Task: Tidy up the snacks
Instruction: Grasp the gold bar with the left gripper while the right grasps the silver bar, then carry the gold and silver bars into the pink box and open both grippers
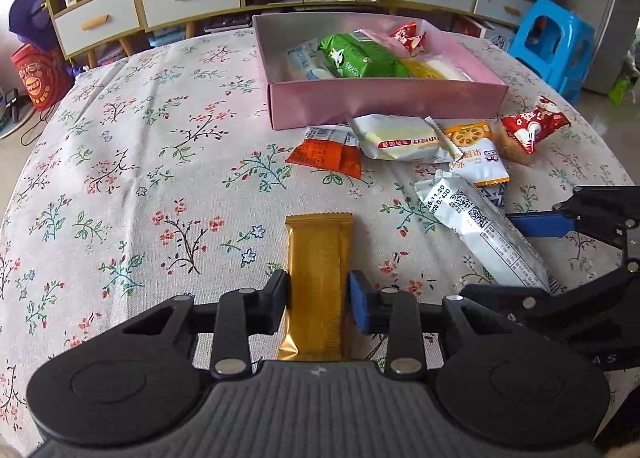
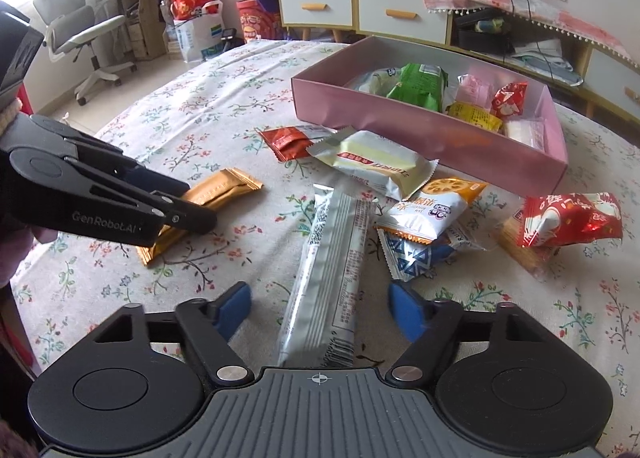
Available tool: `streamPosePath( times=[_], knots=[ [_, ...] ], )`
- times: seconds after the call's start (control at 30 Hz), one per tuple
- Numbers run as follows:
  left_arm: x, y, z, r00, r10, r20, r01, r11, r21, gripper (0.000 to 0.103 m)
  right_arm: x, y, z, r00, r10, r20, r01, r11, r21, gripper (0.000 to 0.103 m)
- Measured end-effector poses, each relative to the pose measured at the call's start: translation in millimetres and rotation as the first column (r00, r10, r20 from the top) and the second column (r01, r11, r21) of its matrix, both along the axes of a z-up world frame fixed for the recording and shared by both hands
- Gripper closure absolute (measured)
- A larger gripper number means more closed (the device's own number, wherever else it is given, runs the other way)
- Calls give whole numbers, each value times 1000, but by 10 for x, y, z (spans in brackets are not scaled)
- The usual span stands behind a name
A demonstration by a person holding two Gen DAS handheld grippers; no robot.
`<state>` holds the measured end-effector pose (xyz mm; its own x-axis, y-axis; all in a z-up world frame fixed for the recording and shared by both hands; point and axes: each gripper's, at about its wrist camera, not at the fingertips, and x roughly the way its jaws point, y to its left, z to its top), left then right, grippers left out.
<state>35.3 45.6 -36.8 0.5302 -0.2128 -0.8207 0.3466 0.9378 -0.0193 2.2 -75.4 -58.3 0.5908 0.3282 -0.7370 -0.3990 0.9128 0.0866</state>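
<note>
The left tool pinched the gold bar across its waist, well short of the pink box. The right tool stood spread around the long, light, crinkly, slippery silver packet, untouched.

A floral-clothed table bears a pink box and, seemingly, loose snack packets.
</note>
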Motion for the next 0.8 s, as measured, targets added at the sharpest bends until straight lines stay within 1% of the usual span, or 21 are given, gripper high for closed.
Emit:
streamPosePath(
  times=[0.03,0.07,0.13,0.33,0.43,0.6,0.8],
  knots=[
    [5,-2,3,1000,4,-3,-4,1000,-4,76,6,3,7,1000,1,-1,-1,1000,4,46],
    [10,1,5,1000,9,-6,-9,1000,-8,76,12,9,17,1000,2,-2,-2,1000,5,59],
    [21,7,9,1000,15,-13,-16,1000,-15,77,34,14,38,1000,-3,-4,3,1000,-2,72],
    [41,19,37,999,33,-37,-35,999,-38,77,90,-25,115,999,-29,-36,30,999,37,73],
    [41,21,55,998,41,-44,-43,998,-50,77,95,-14,192,999,-35,-40,36,999,26,73],
    [53,32,116,998,56,-36,-58,996,-67,77,120,-59,334,998,-48,-40,50,997,56,73],
    [66,39,221,997,76,-21,-77,992,-96,77,219,-140,482,994,-96,-49,101,990,101,73]
  ],
)
